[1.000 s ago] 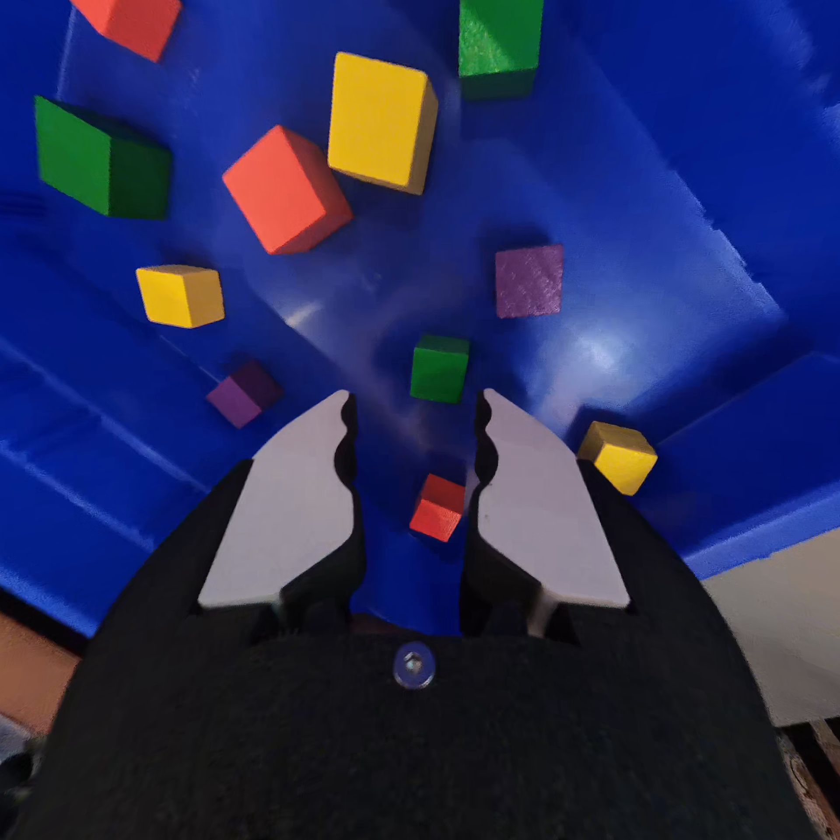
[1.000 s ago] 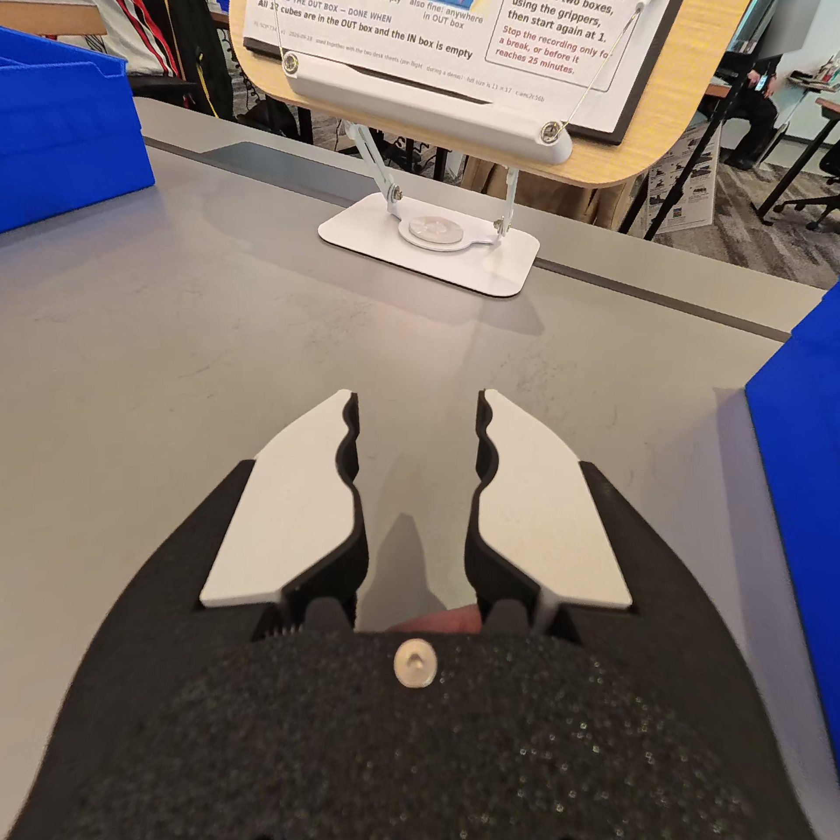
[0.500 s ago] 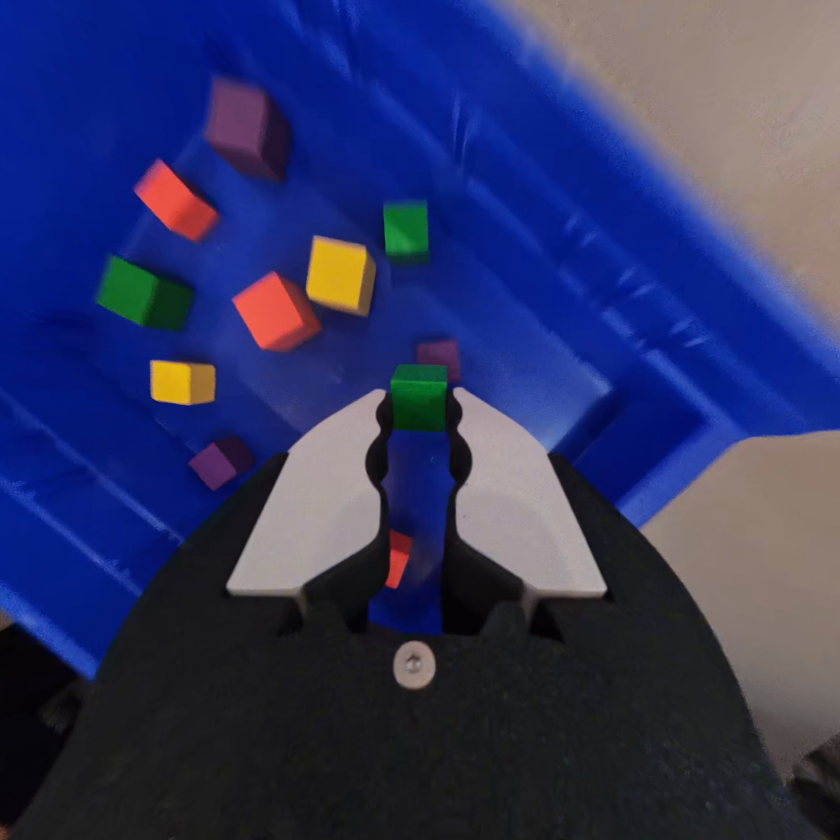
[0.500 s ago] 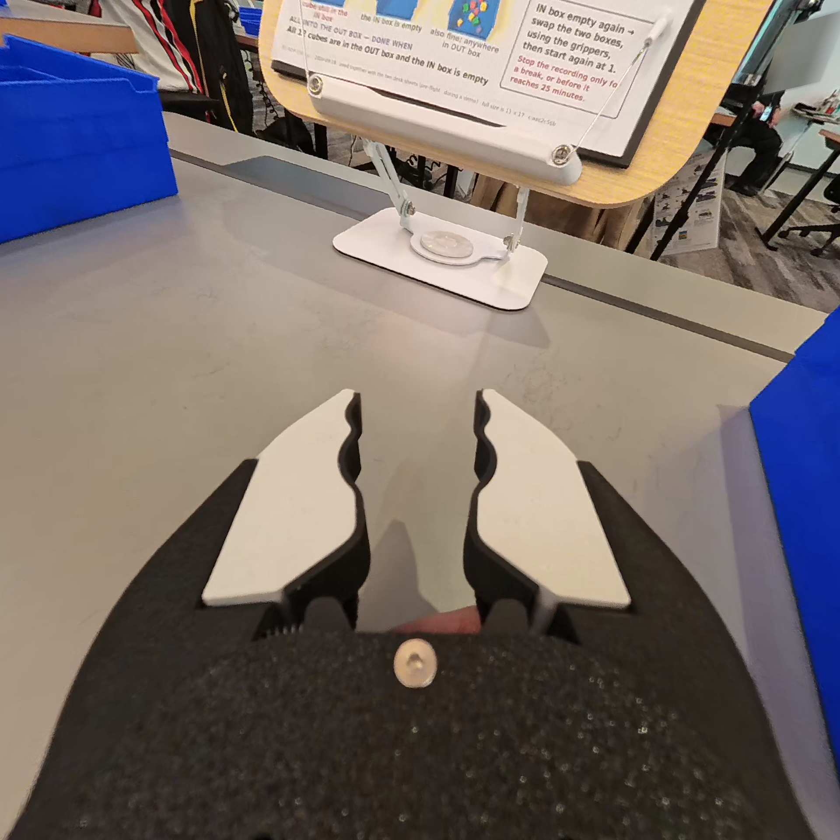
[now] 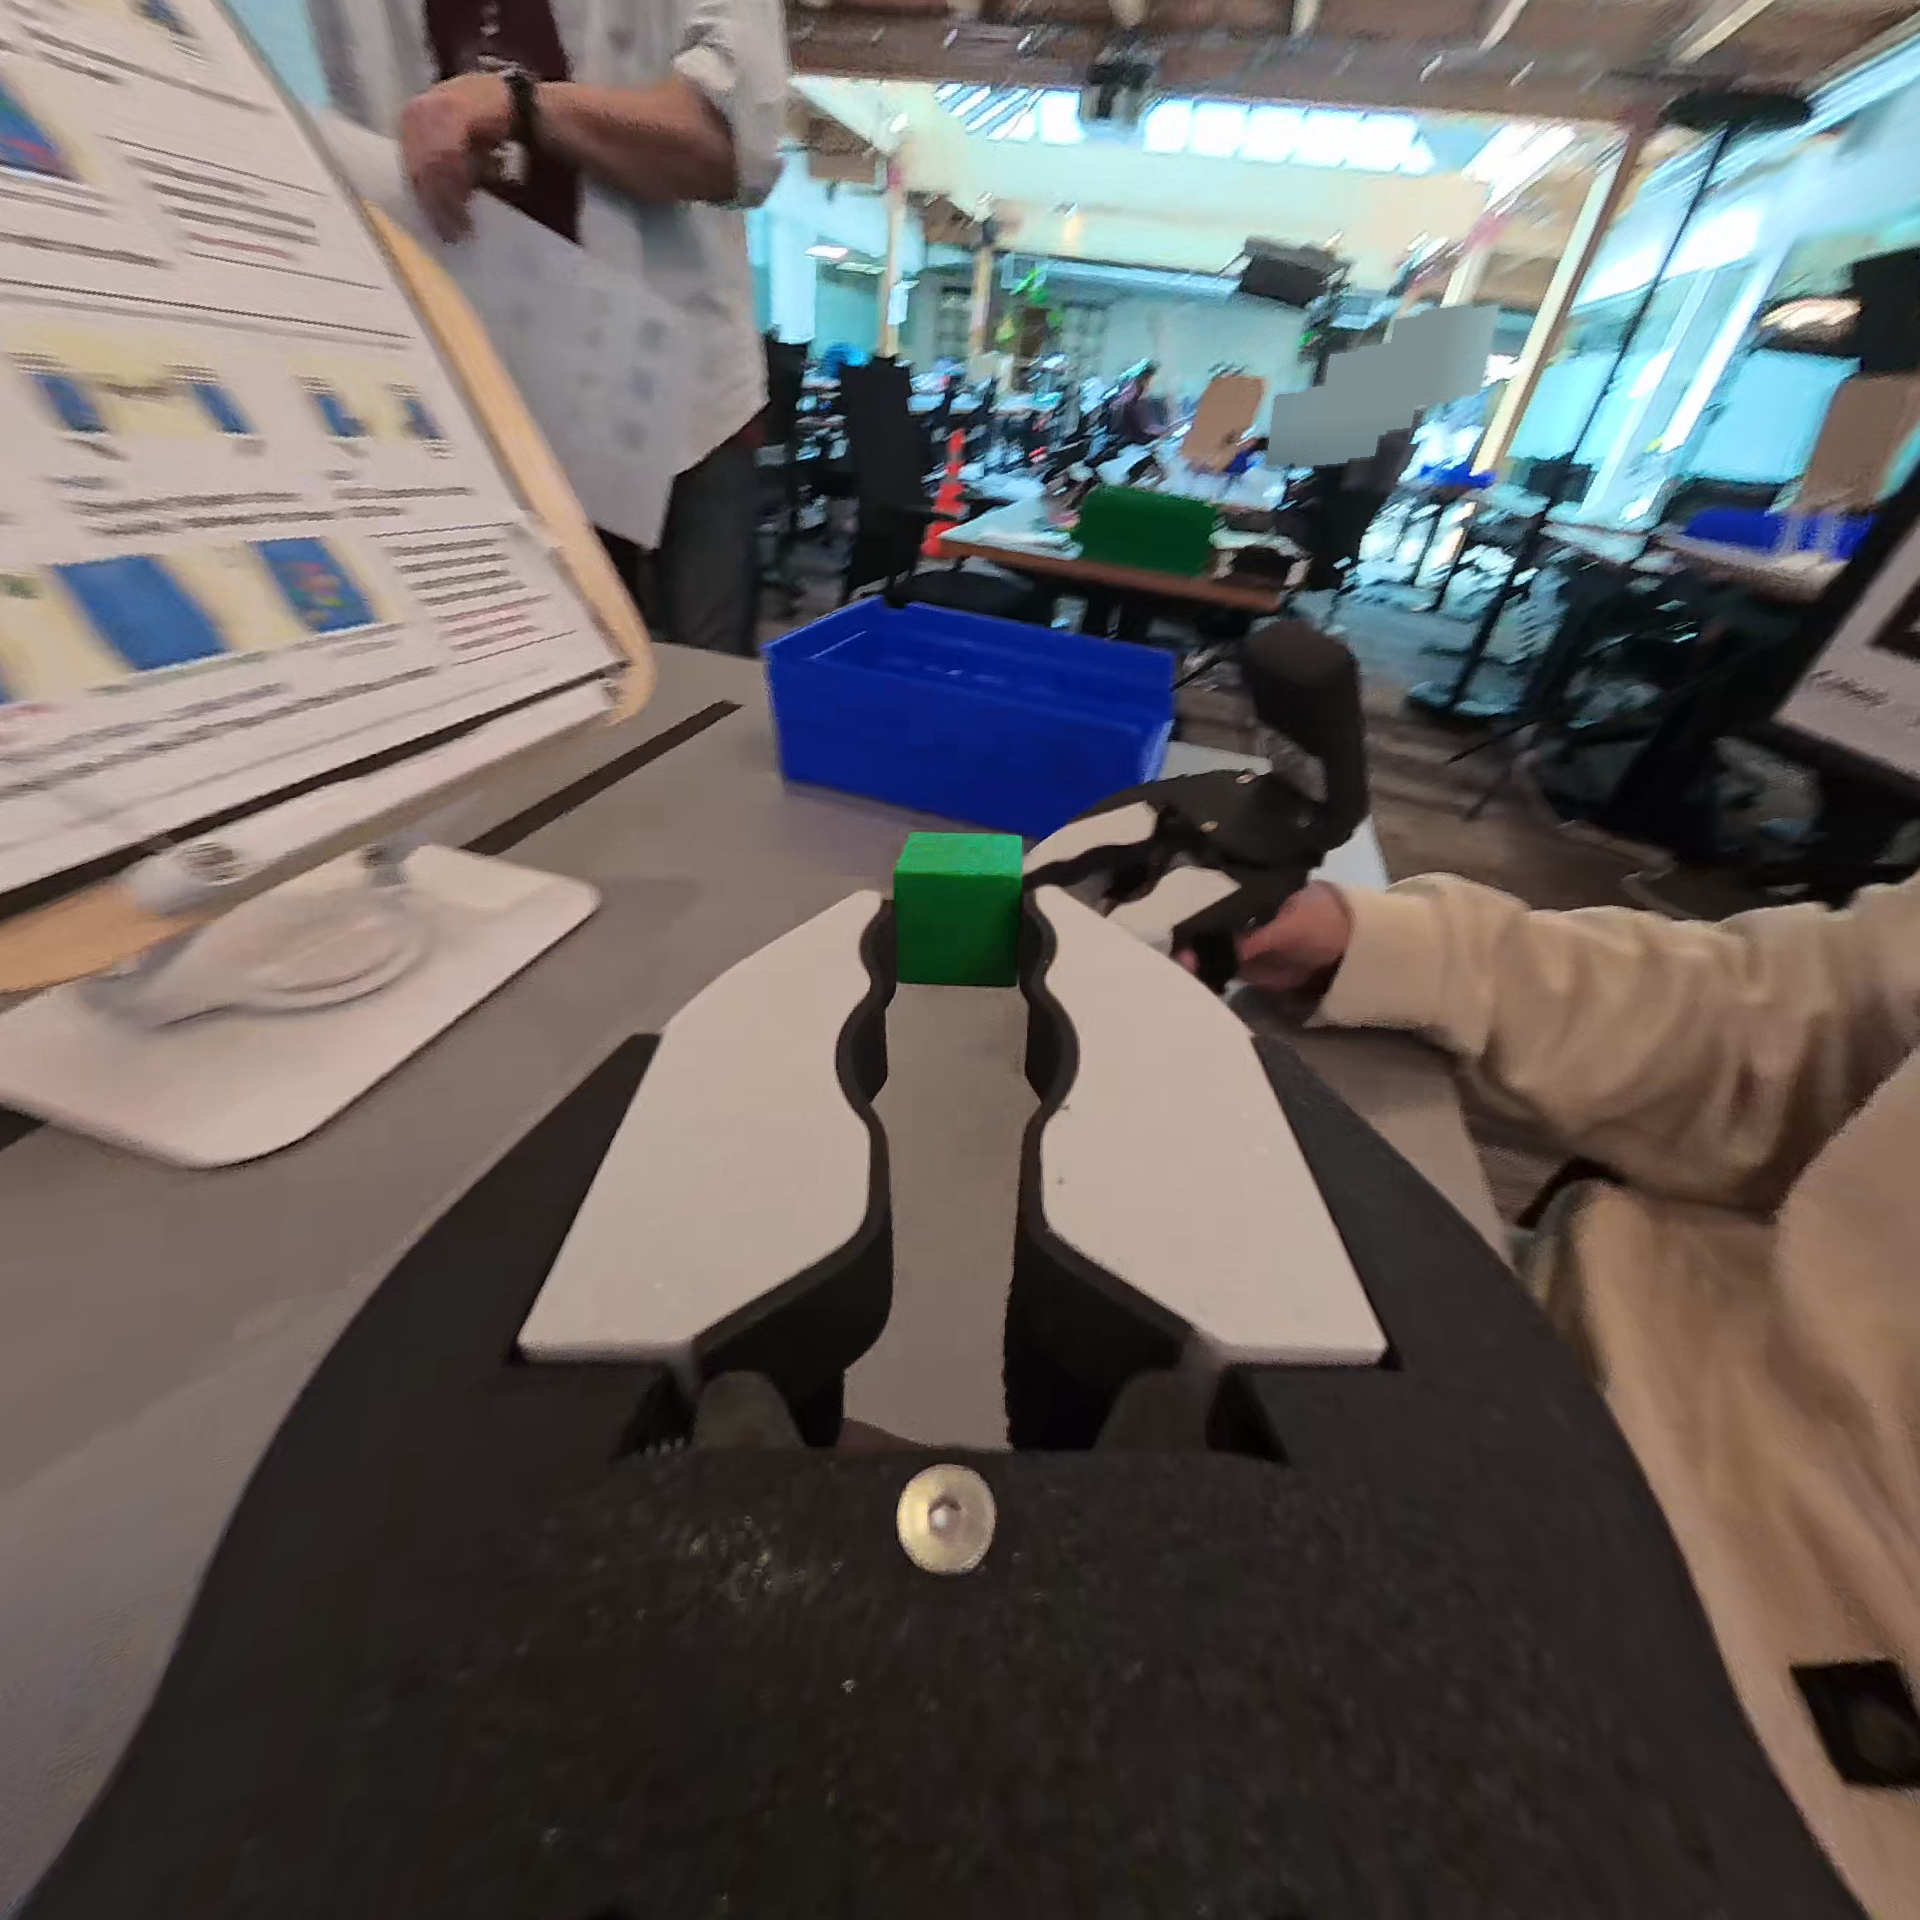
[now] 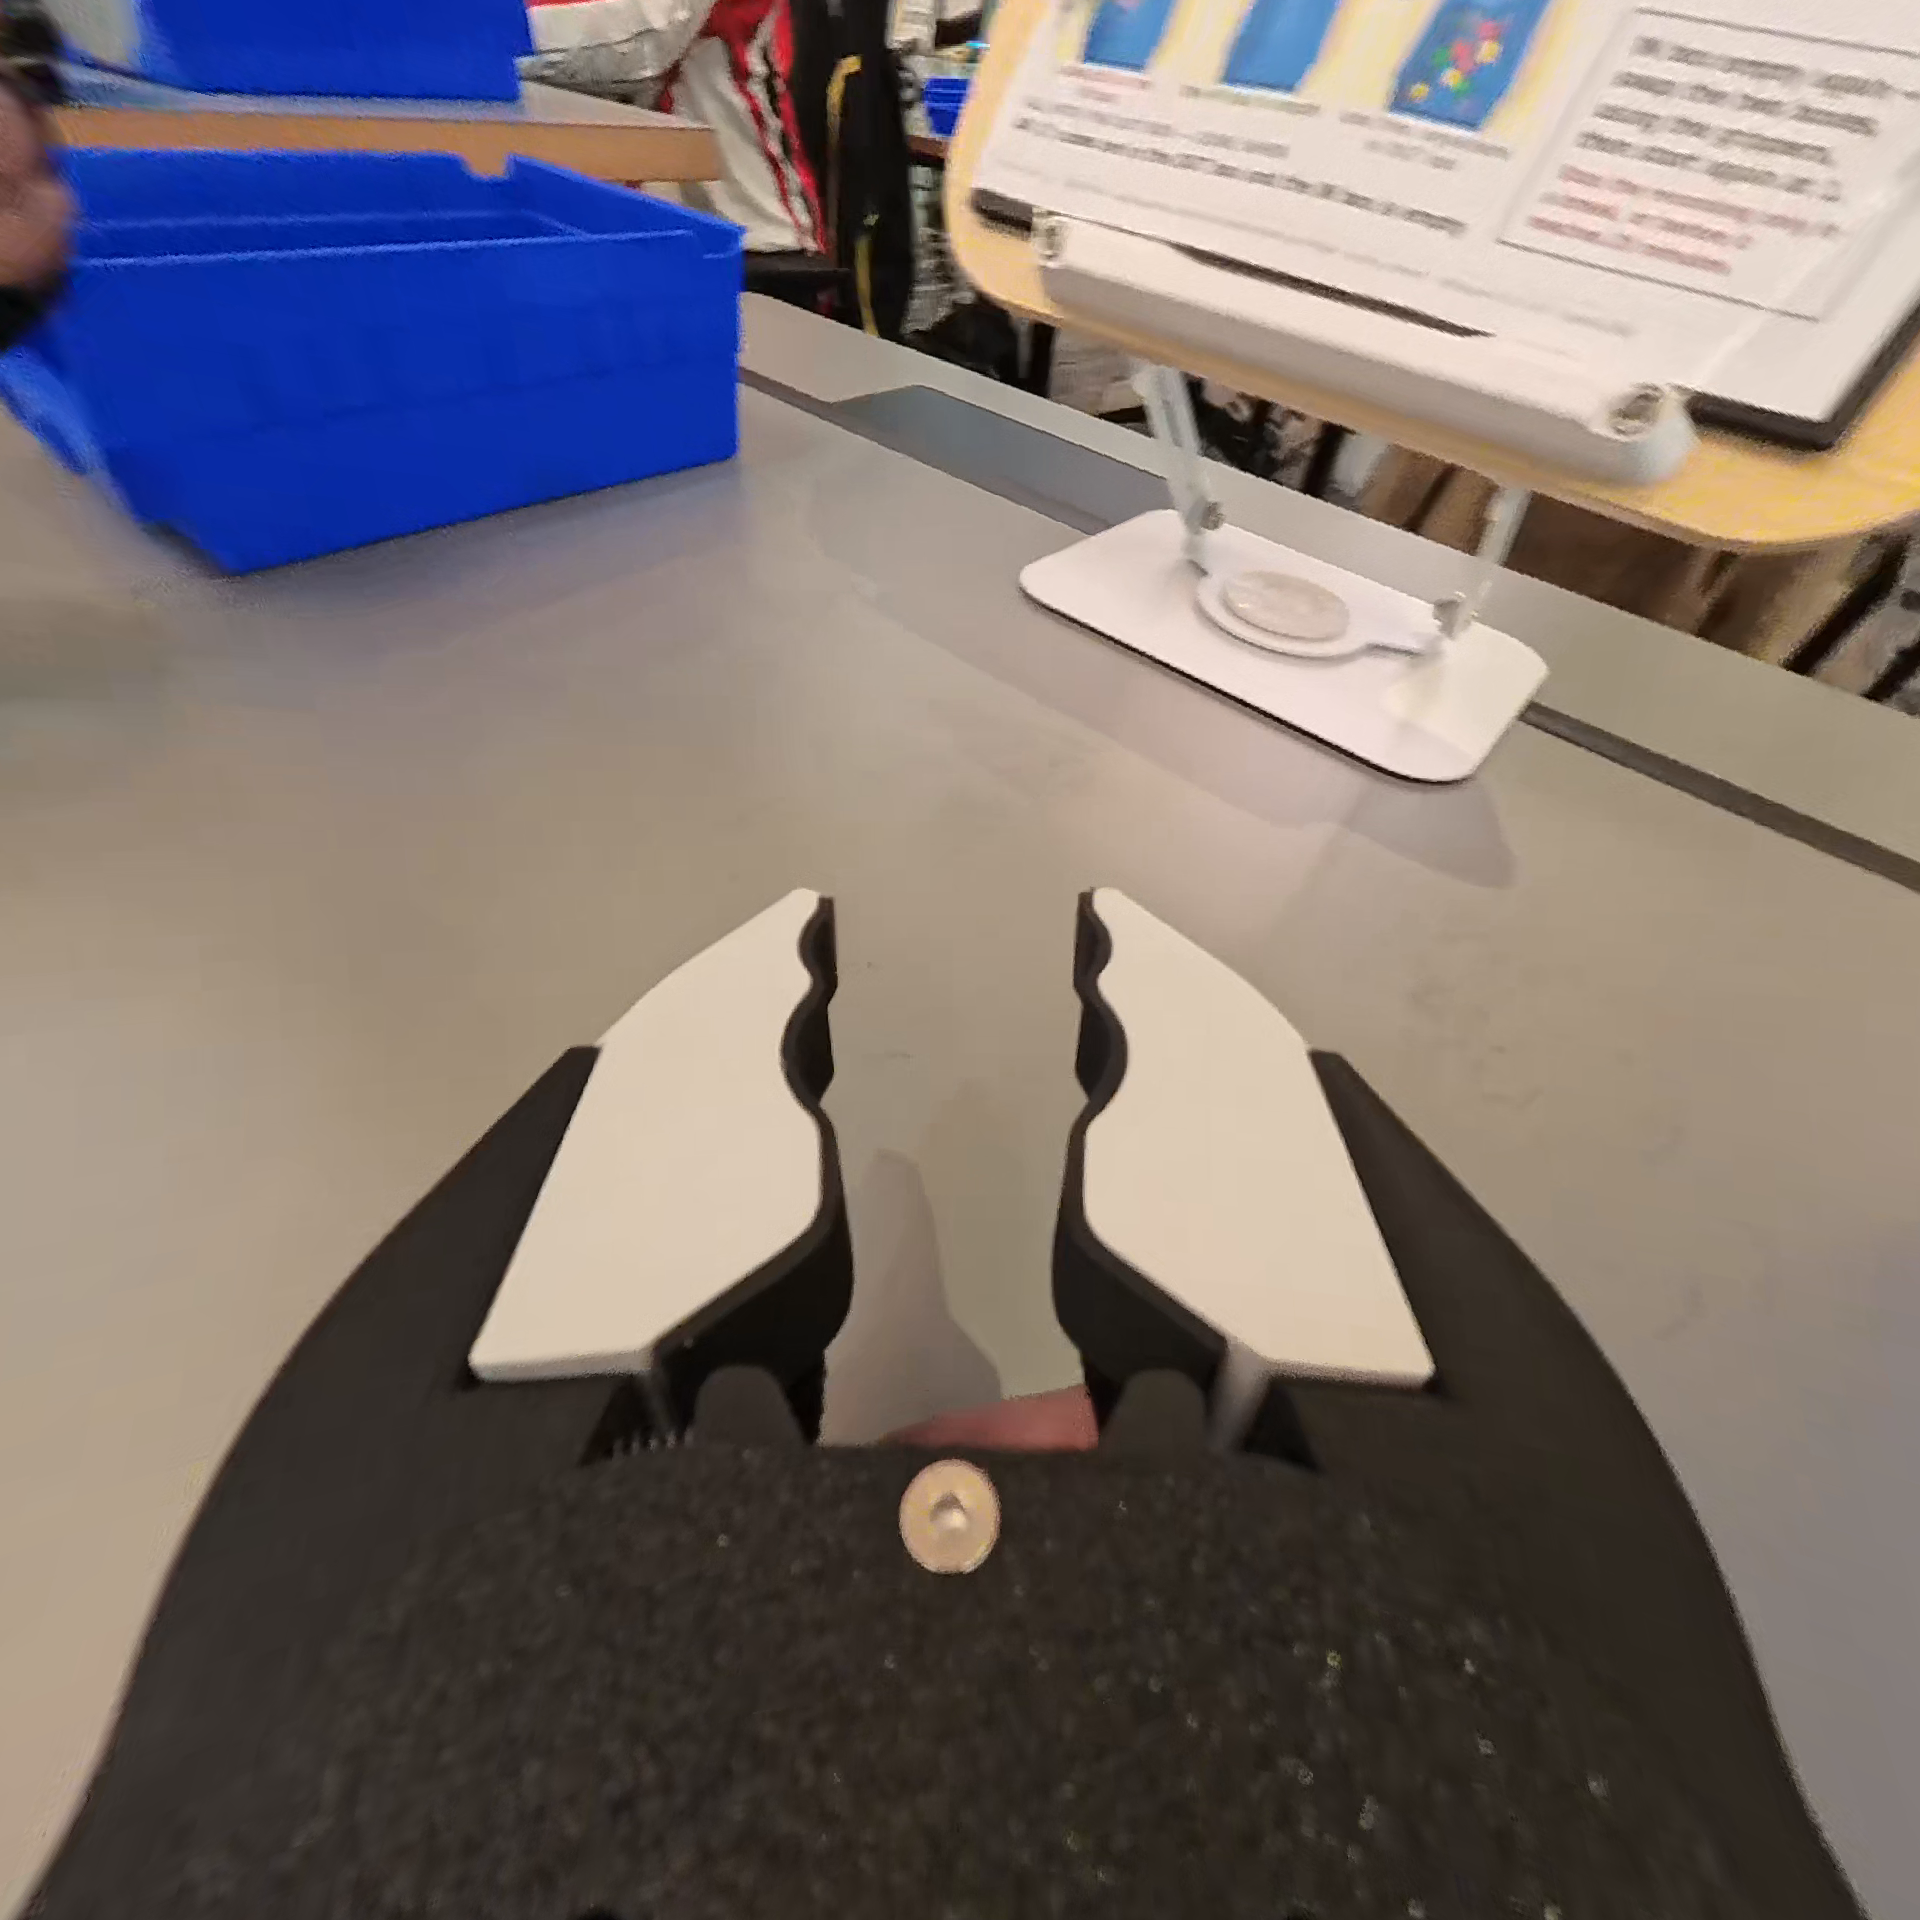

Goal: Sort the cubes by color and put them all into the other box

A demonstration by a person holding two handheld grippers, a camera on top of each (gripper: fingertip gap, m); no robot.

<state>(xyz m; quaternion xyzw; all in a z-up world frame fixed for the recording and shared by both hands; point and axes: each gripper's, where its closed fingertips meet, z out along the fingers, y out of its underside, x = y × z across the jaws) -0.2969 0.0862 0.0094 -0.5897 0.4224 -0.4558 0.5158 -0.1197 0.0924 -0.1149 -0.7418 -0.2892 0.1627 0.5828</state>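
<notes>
Left gripper (image 5: pixel 957 914): fingers pressed in on a green cube (image 5: pixel 956 923), pinched at the very tips and carried above the grey table (image 5: pixel 312 1299). Cube sits level, top face visible.

Right gripper (image 6: pixel 954 909): jaws spread, nothing between them, held low over the same table. It also shows in the left wrist view (image 5: pixel 1174 862), just beyond the cube, gripped by a hand (image 5: pixel 1283 935) in a cream sleeve (image 5: pixel 1558 1018).

Blue box (image 5: pixel 966 717) stands on the table straight past the cube, well apart from it; its inside is not visible from here. A second blue box (image 6: pixel 395 343) sits at the far left of the right wrist view.

Instruction board on a white stand (image 5: pixel 301 997) is left of the left gripper; text blurred. A person in a white shirt (image 5: pixel 644 312) stands behind it.
</notes>
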